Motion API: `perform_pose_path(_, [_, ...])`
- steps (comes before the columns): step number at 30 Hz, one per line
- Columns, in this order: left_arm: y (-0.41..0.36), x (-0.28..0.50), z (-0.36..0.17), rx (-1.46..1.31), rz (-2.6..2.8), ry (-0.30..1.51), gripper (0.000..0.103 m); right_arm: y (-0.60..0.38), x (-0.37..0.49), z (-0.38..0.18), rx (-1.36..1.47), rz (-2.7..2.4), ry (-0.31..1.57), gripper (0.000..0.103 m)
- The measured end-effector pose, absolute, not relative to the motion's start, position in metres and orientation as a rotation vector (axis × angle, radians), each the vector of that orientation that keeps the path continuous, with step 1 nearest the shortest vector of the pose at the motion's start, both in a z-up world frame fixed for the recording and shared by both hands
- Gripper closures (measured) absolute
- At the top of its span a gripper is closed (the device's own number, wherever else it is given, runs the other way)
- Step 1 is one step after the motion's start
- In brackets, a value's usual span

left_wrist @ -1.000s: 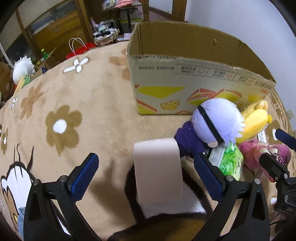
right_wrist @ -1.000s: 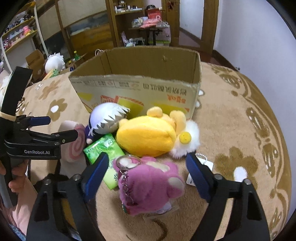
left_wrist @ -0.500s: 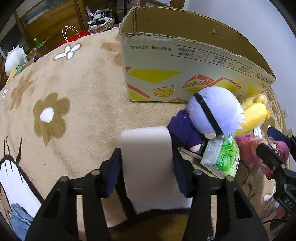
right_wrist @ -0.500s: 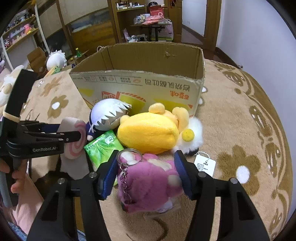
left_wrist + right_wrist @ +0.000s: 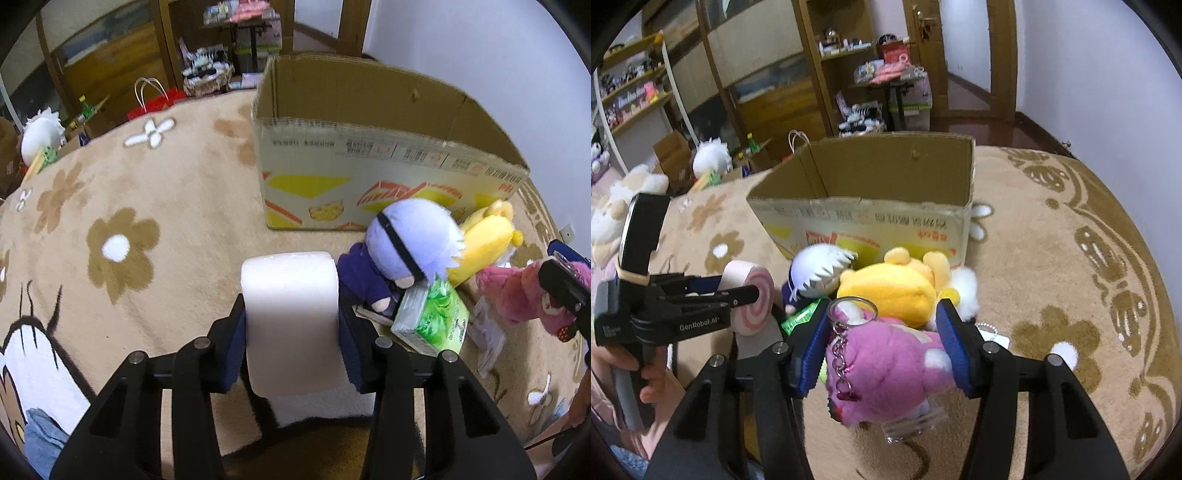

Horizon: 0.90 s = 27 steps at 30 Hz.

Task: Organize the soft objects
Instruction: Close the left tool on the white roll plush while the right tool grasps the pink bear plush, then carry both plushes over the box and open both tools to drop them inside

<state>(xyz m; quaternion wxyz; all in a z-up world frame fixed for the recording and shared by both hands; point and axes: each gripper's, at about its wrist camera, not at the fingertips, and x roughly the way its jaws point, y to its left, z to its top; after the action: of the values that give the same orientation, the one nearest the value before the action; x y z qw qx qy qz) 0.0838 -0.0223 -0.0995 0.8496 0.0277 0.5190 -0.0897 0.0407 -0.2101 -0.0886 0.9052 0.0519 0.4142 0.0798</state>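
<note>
My left gripper [image 5: 291,332] is shut on a pale pink roll-cake plush [image 5: 290,317], held off the blanket; its pink swirl end shows in the right wrist view [image 5: 755,302]. My right gripper [image 5: 884,347] is shut on a pink plush bear with a keyring [image 5: 886,365], lifted a little. An open cardboard box [image 5: 369,173] stands ahead of both, also seen in the right wrist view [image 5: 871,218]. In front of the box lie a lavender-haired doll [image 5: 402,251], a yellow plush [image 5: 890,291] and a green tissue pack [image 5: 432,321].
A tan flower-patterned blanket [image 5: 122,206] covers the surface. Shelves, a red bag [image 5: 151,103] and a white plush [image 5: 40,133] stand beyond its far edge. A white wall [image 5: 1108,74] is at the right.
Both grippers went from open to shut, the left on the roll-cake plush and the right on the pink bear. Both have since lifted their plush off the blanket.
</note>
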Motion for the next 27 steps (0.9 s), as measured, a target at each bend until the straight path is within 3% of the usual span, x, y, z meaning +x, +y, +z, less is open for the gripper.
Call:
perform_pose_path(15, [-0.016, 0.039, -0.032, 0.057, -0.195, 0.699, 0.06, -0.223, 0.022, -0.049, 0.13, 0.127, 0.637, 0.043])
perform_pose_path(27, [-0.022, 0.036, -0.008, 0.091, -0.177, 0.57, 0.059, -0.218, 0.023, -0.022, 0.083, 0.113, 0.48, 0.044])
